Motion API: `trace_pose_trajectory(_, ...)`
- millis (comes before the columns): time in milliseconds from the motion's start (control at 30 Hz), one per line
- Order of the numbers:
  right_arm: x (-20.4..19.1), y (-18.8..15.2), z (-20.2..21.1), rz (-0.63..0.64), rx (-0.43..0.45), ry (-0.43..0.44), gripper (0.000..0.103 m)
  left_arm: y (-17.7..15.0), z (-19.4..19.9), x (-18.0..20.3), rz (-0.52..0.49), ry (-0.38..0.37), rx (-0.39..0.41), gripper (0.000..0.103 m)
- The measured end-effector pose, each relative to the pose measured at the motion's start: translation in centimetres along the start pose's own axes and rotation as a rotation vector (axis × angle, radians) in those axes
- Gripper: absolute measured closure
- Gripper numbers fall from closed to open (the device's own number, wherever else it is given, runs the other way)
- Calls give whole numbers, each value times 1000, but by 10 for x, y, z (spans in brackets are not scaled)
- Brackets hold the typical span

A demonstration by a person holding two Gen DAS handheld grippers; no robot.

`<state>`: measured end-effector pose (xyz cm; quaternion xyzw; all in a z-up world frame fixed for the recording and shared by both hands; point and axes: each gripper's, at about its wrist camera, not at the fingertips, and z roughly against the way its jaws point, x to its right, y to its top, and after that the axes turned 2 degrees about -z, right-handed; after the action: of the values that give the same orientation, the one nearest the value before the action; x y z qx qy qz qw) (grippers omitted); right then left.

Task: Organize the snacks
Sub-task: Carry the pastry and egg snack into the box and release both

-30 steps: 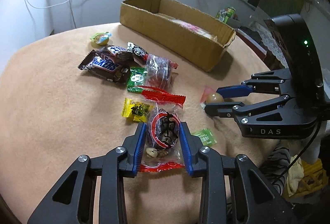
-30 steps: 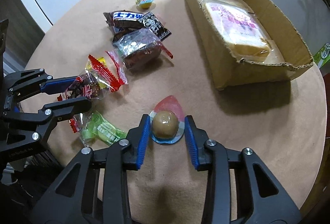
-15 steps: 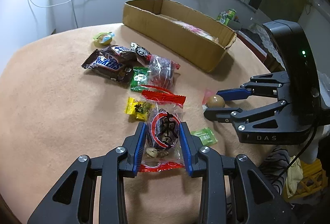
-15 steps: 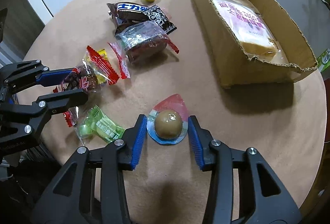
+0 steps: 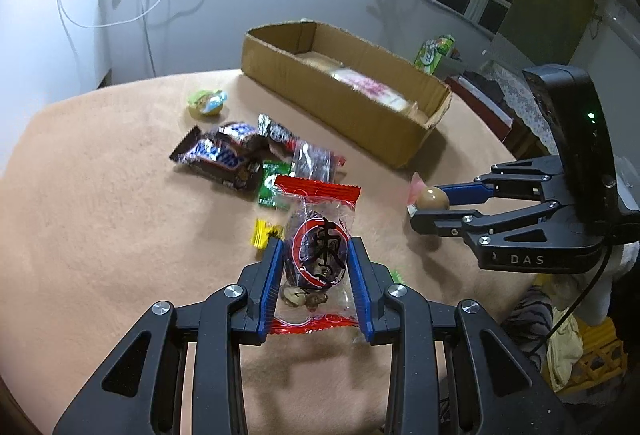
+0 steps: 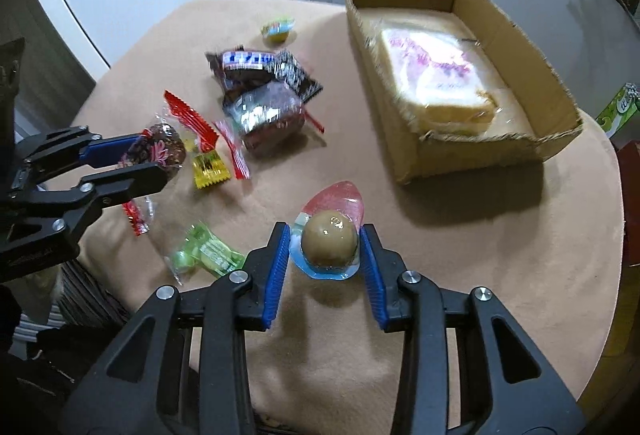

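My left gripper is shut on a clear packet with red ends, holding it just above the tan tablecloth. The right wrist view shows the same packet in the left gripper. My right gripper has a brown egg in a blue-and-red pack between its blue pads. Its jaws are closing and the pads touch the pack's rim. The egg pack hangs a little above the cloth. An open cardboard box at the far right holds a bread packet.
Loose snacks lie mid-table: chocolate bars, a dark clear packet, a yellow candy, a green candy, a jelly cup. A green carton stands beyond the box. The round table's edge runs close behind both grippers.
The red-ended packet has come up off the cloth in the left gripper. The right gripper's jaws widened, then narrowed on the egg pack, and it rose slightly.
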<state>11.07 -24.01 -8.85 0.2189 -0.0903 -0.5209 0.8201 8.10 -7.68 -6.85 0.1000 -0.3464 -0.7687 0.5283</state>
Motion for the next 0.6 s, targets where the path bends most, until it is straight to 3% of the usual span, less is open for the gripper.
trace_pose_trajectory(300, 23, 20, 38, -35, 85, 9, 66, 36, 5, -1, 0, -10, 60, 72)
trace_pose_trajectory(600, 58, 49, 50, -81, 125, -23, 66, 82, -8, 0, -9, -25, 89, 72)
